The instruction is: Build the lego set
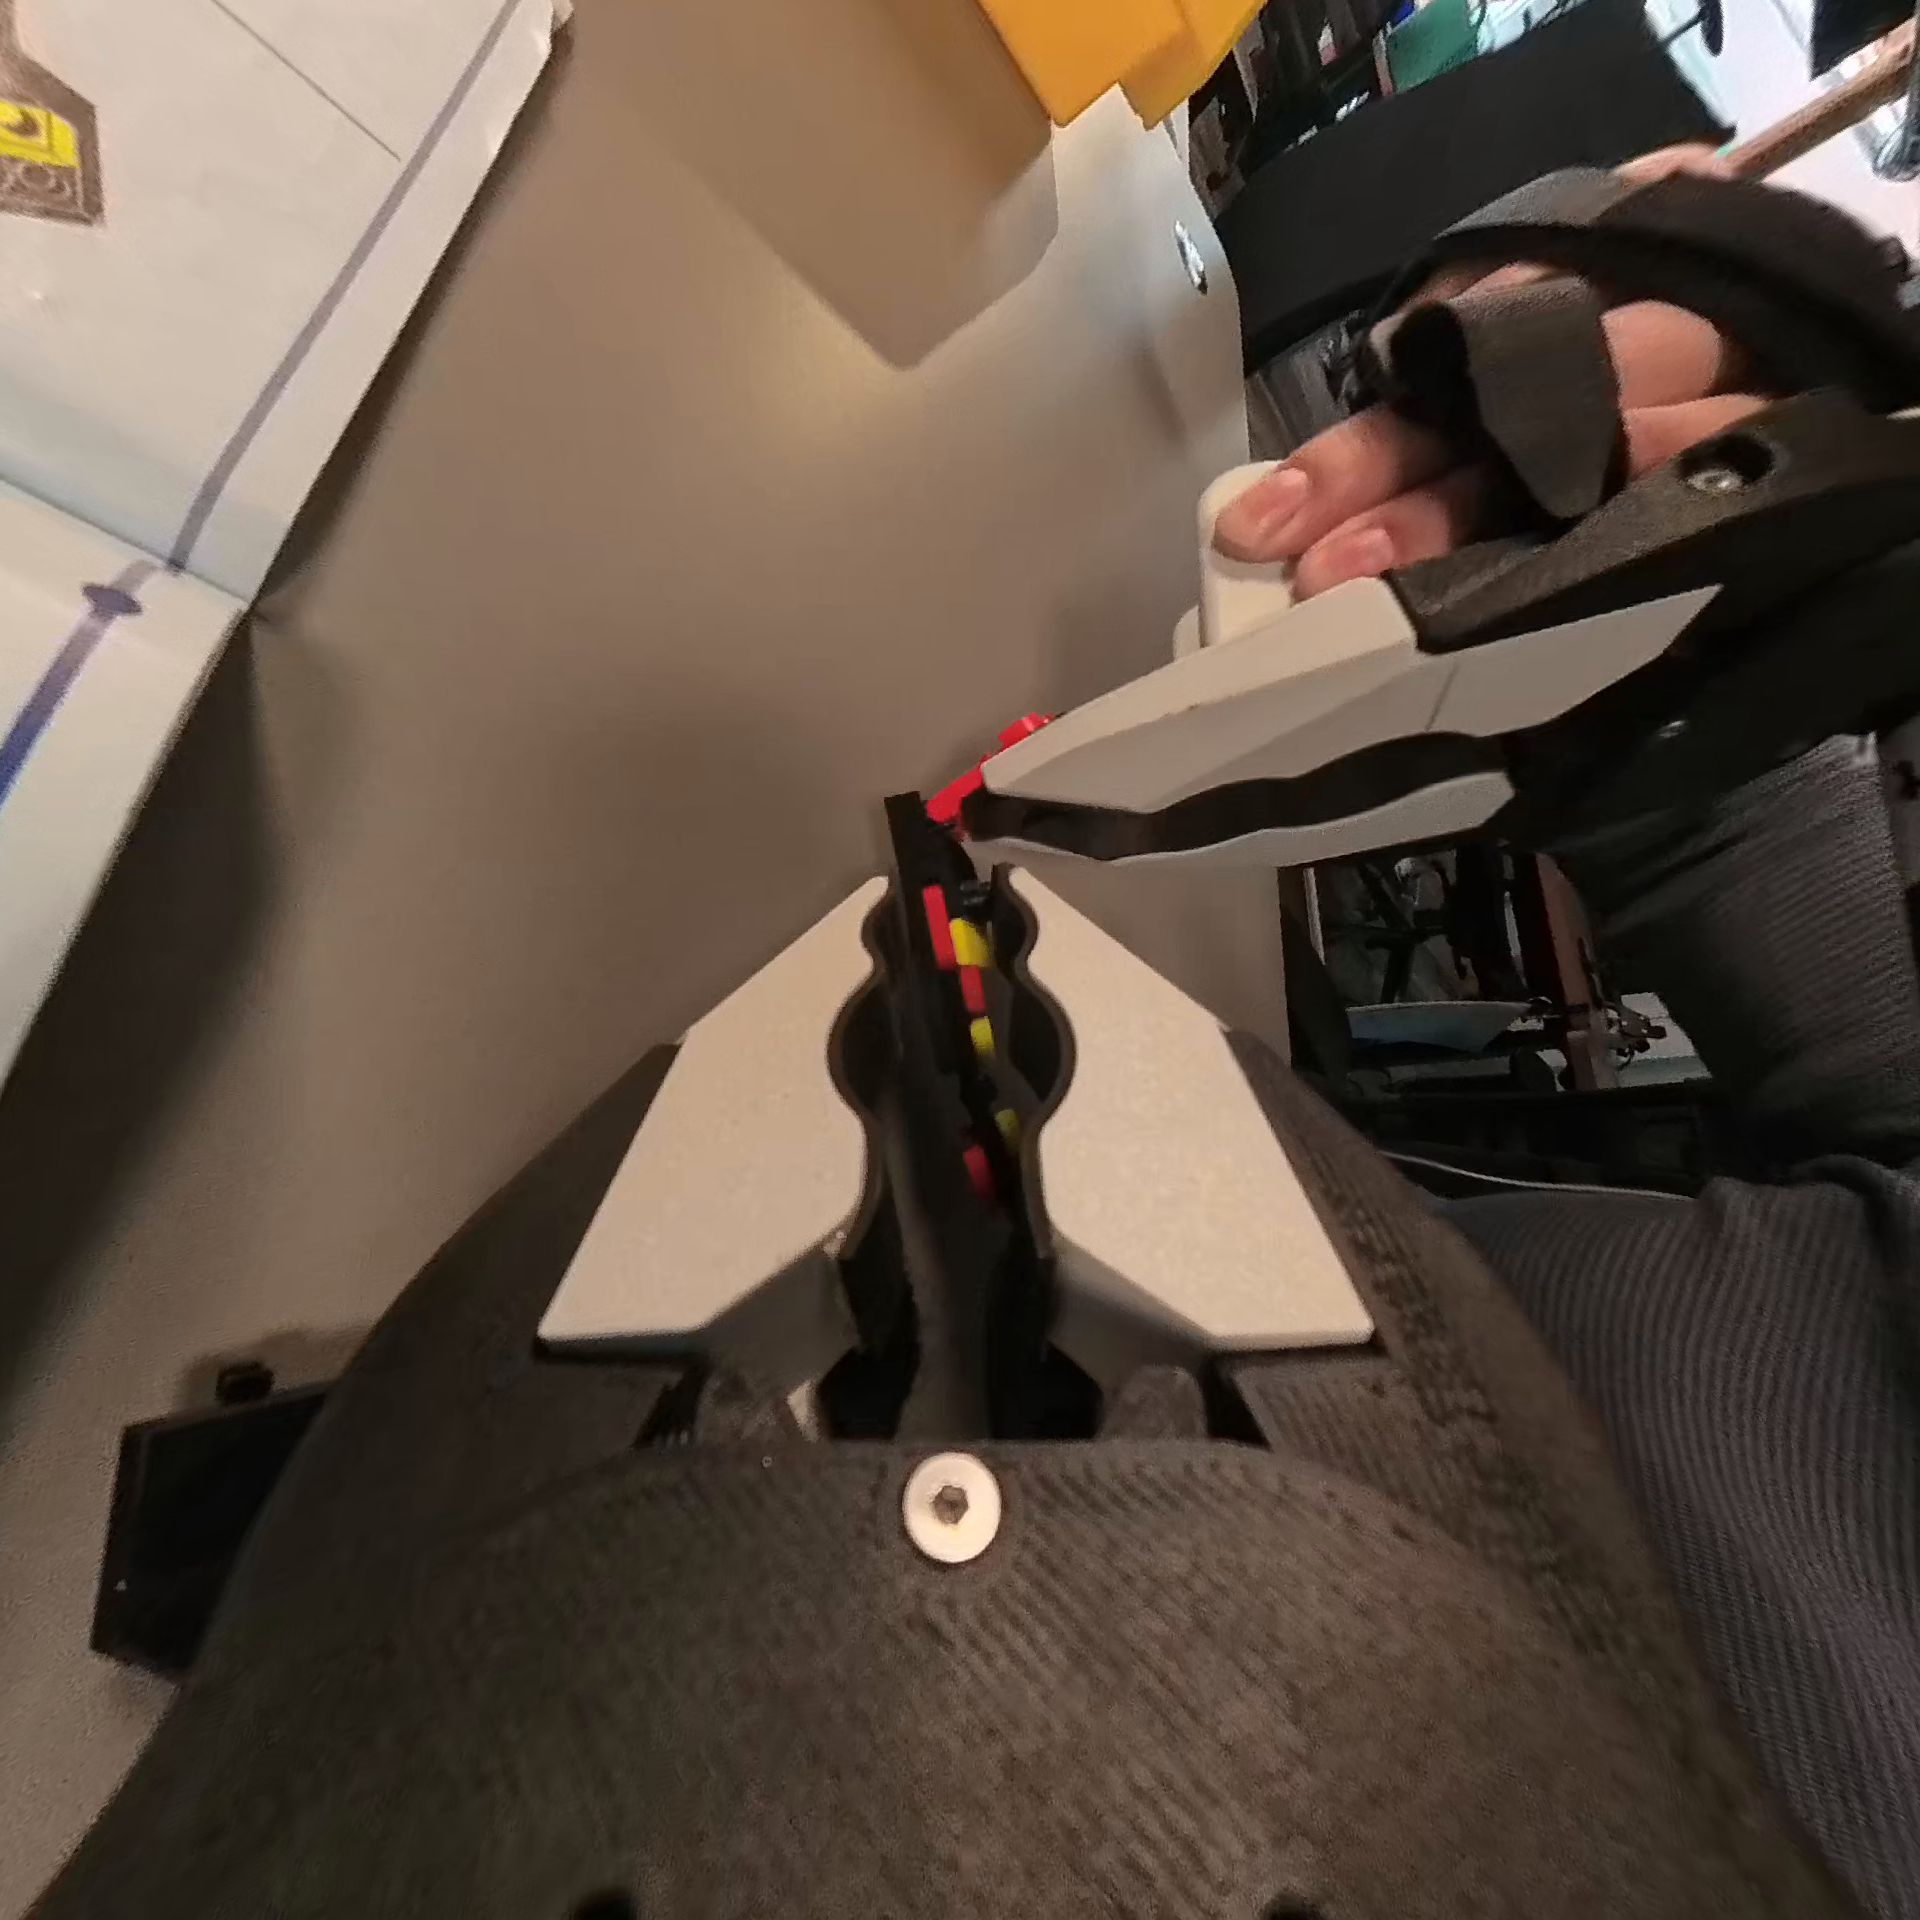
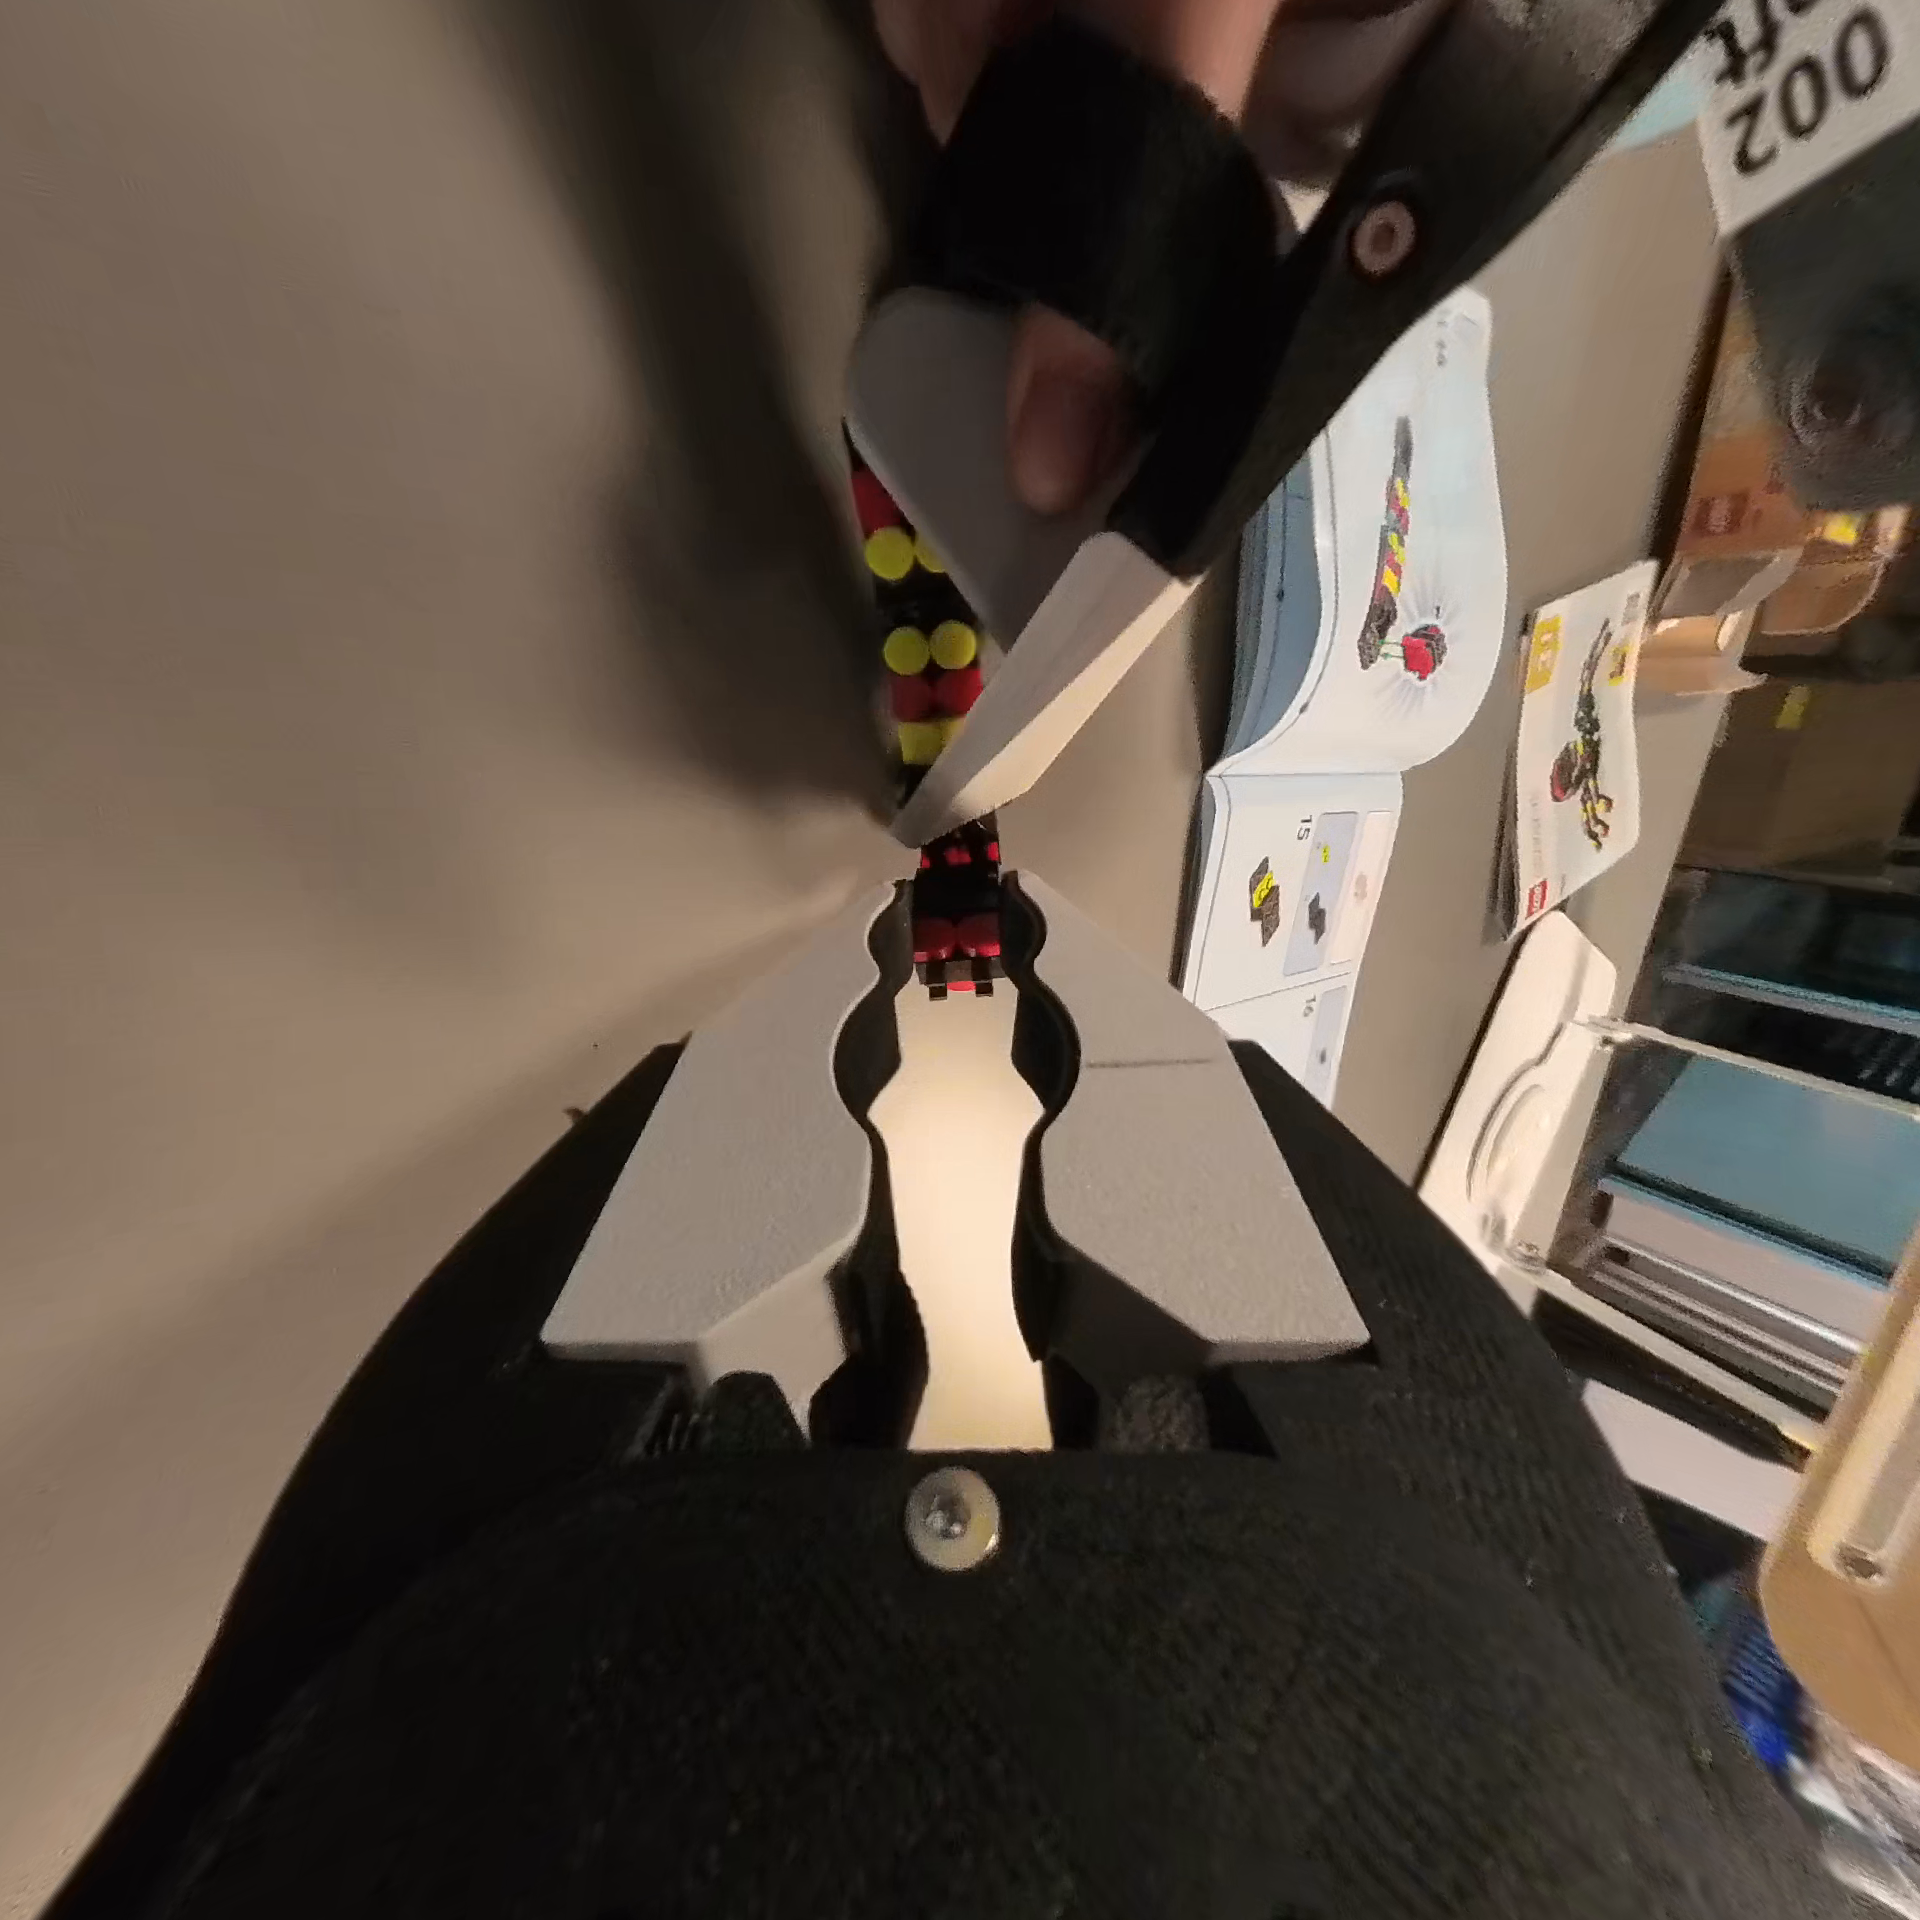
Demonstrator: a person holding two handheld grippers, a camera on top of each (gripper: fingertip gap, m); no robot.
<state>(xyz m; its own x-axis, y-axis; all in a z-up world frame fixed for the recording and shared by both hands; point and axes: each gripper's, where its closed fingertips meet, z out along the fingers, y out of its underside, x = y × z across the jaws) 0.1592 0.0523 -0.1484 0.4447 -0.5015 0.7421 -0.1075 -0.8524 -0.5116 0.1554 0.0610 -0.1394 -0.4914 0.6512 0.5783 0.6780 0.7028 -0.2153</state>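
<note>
Beige tabletop holds instruction booklet beside both grippers.

Dim warm light, fisheye warp, blurred edges.

A beige table top fills most of the left wrist view, with two yellow bins at its far edge casting a broad shadow. On the far left lies a white sheet crossed by blue lines, and a small black block sits near the lower left. To the right, beyond the table's edge, dark shelving holds blurred clutter. In the right wrist view, brown cardboard boxes stand at the far right, with a clear plastic tray nearer, beside a blue-grey stack of flat items.
</note>
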